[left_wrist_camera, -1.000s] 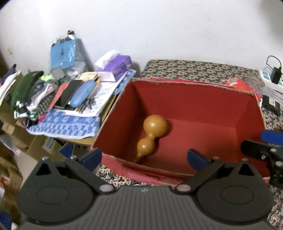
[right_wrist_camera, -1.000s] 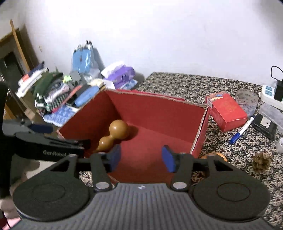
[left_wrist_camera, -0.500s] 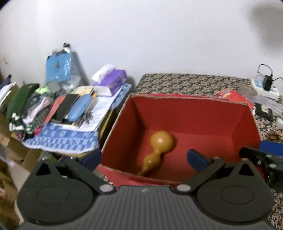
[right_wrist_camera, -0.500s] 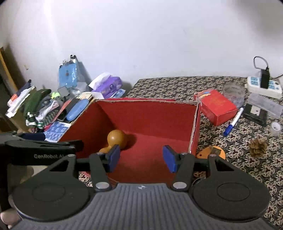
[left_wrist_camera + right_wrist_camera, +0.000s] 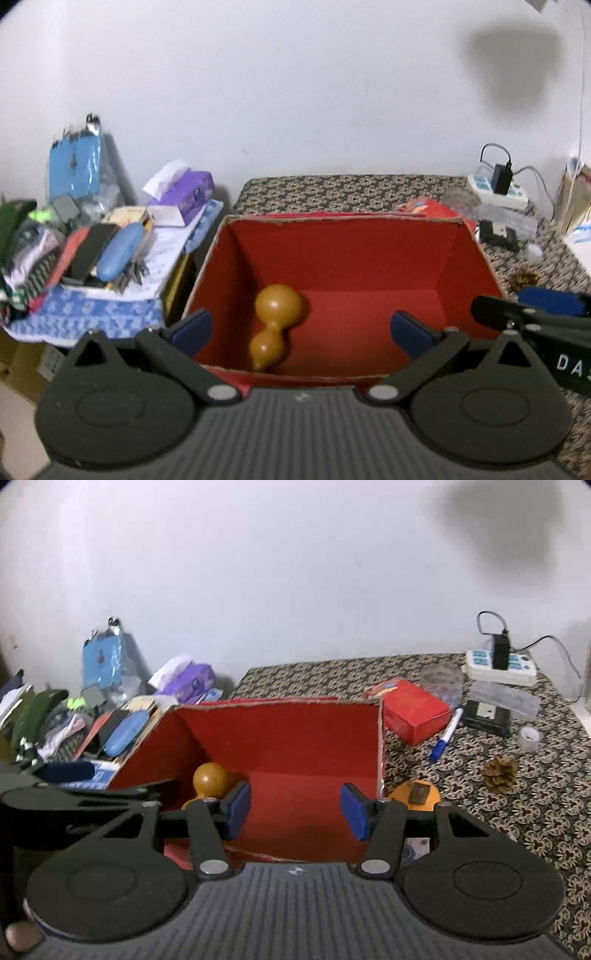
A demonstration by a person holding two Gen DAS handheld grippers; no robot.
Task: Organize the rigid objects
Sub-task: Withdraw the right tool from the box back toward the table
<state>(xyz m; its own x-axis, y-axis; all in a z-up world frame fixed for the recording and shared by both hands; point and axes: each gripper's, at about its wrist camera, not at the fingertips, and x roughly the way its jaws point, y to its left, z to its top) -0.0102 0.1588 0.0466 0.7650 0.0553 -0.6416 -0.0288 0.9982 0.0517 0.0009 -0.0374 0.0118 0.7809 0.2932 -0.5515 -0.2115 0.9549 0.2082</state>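
Observation:
An open red cardboard box (image 5: 343, 251) (image 5: 288, 734) stands on the patterned table. A tan wooden gourd (image 5: 275, 321) (image 5: 211, 780) lies on its floor near the left wall. My left gripper (image 5: 301, 332) hangs over the box's near rim, open wide, with nothing between its blue pads. My right gripper (image 5: 295, 810) is above the box's near right part, open and holding nothing. To the right of the box lie a small red carton (image 5: 410, 709), a blue marker (image 5: 445, 738), a pine cone (image 5: 500, 770) and an orange round object (image 5: 415, 794).
Left of the box, a heap holds a purple tissue pack (image 5: 183, 194), a blue case (image 5: 118, 251) and folded clothes (image 5: 22, 243). At the far right are a power strip with a charger (image 5: 498, 662), a clear cup (image 5: 441, 681), a tape roll (image 5: 528, 737) and a black block (image 5: 487, 716).
Both grippers have drawn back and tilted up, so the box sits lower in both views and more wall shows. The gourd has not moved. Both jaws kept their width.

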